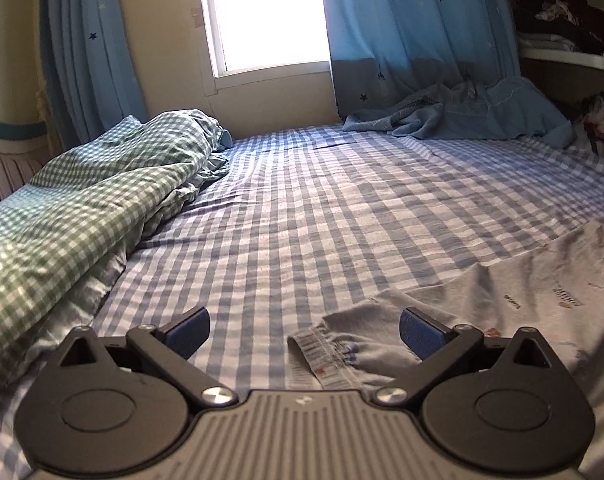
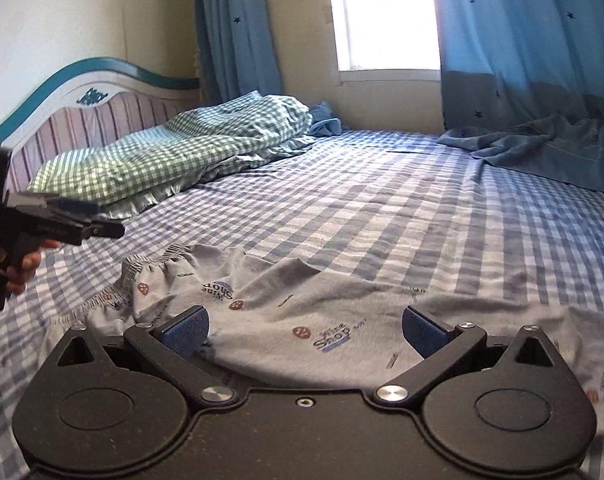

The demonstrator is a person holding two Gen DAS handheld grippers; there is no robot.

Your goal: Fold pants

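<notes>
The pants [image 2: 285, 312] are lying rumpled on the checked sheet of the bed [image 2: 402, 208], at its near edge, with the elastic waistband [image 2: 153, 266] bunched up toward the headboard [image 2: 73, 116] side and the printed grey cloth spreading away from it. They are not yet flat, so I judge the folding is only beginning and the cloth is being left on the open sheet where there is room to spread it.

The right gripper [image 2: 305, 330] is hovering just over the middle of the pants, jaws spread wide and gripping nothing, probably lining up to take hold of the fabric. The left gripper [image 1: 304, 332] is sitting beside the waistband [image 1: 326, 360], its jaws likewise released and empty, one finger [image 1: 418, 330] over the cloth's edge; seen from the right wrist it is being held by a hand [image 2: 21, 268] above the sheet, just off the waistband corner.

Farther from the pants, a green checked pillow [image 2: 173, 152] is lying against the headboard, and a blue cloth [image 2: 542, 148] is heaped below the curtain [image 2: 522, 40] by the window [image 2: 386, 16].
</notes>
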